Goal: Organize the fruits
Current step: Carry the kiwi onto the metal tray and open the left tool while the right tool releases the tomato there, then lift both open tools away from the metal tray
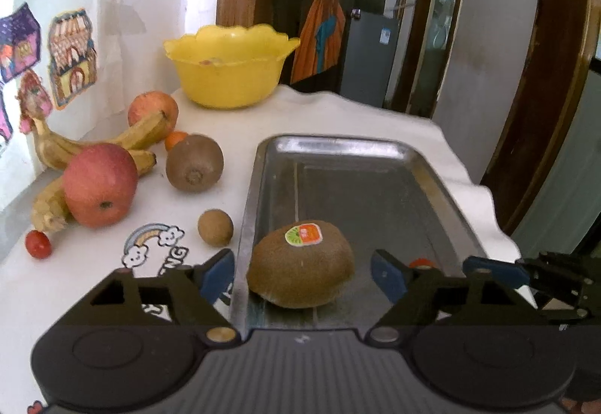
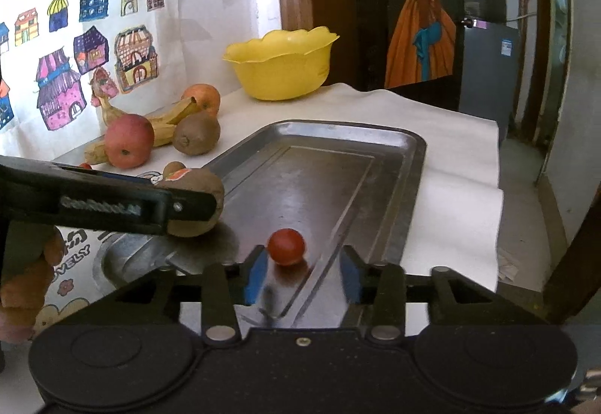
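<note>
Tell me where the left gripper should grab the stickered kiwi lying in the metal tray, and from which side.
Probably across its short middle. The stickered kiwi lies on its side in the metal tray with its long axis running left to right between the open left gripper fingers. Come from above, turned so the fingers close front and back, clear of the tray's near rim.

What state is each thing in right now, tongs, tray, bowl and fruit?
Left tongs: open, either side of the stickered kiwi.
Right tongs: open, behind the cherry tomato.
Stickered kiwi: resting in the tray, sticker up.
Cherry tomato: loose in the tray.
Tray: flat on the cloth.
Yellow bowl: upright, something inside, unclear what.
Second kiwi: on the cloth, outside the tray.
</note>
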Tool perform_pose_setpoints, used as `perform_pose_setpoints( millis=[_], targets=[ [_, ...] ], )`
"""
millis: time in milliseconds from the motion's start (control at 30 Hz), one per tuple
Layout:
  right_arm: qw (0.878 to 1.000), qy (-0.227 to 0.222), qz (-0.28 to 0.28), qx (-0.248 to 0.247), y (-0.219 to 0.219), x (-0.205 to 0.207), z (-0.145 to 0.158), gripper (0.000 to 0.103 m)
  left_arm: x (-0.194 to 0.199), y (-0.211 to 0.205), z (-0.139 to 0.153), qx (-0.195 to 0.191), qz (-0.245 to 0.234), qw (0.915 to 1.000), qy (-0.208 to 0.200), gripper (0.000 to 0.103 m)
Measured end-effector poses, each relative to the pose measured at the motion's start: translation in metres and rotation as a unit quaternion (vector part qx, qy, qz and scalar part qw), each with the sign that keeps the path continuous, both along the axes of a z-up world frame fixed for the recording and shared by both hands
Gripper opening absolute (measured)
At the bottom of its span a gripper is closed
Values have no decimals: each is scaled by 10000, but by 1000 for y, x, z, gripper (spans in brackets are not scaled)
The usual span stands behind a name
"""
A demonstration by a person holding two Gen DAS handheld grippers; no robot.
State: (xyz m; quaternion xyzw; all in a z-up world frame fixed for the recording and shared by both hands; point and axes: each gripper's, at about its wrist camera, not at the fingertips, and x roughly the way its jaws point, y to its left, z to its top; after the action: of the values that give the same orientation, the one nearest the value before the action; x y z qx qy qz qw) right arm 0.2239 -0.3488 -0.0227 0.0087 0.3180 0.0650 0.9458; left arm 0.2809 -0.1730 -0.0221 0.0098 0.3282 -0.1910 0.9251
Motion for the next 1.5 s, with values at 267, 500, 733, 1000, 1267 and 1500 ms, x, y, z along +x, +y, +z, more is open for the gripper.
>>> perform_pose_setpoints(
  millis=[267, 500, 733, 1000, 1267, 1500],
  targets=[
    [9978, -642, -147, -1, 13, -41, 35, 89, -33, 37, 35, -288, 300, 9978, -510, 102],
    [9905, -1319, -358, -114, 44, -88, 67, 102, -69, 85, 61, -393, 627, 9936, -858, 103],
    [9856, -1505, -696, -343, 79, -131, 77, 102, -104, 125, 68, -307, 798, 9905, -1078, 103],
    [9880, -1127, -964, -430, 105, -154, 69, 102, -130, 149, 56, -125, 787, 9913, -1047, 103],
    [9902, -832, -1021, -462, 122, -166, 60, 102, -145, 164, 45, 45, 838, 9918, -960, 103],
    [9928, -678, -893, -428, 131, -165, 57, 102, -149, 171, 43, 189, 936, 9912, -916, 103]
  ],
)
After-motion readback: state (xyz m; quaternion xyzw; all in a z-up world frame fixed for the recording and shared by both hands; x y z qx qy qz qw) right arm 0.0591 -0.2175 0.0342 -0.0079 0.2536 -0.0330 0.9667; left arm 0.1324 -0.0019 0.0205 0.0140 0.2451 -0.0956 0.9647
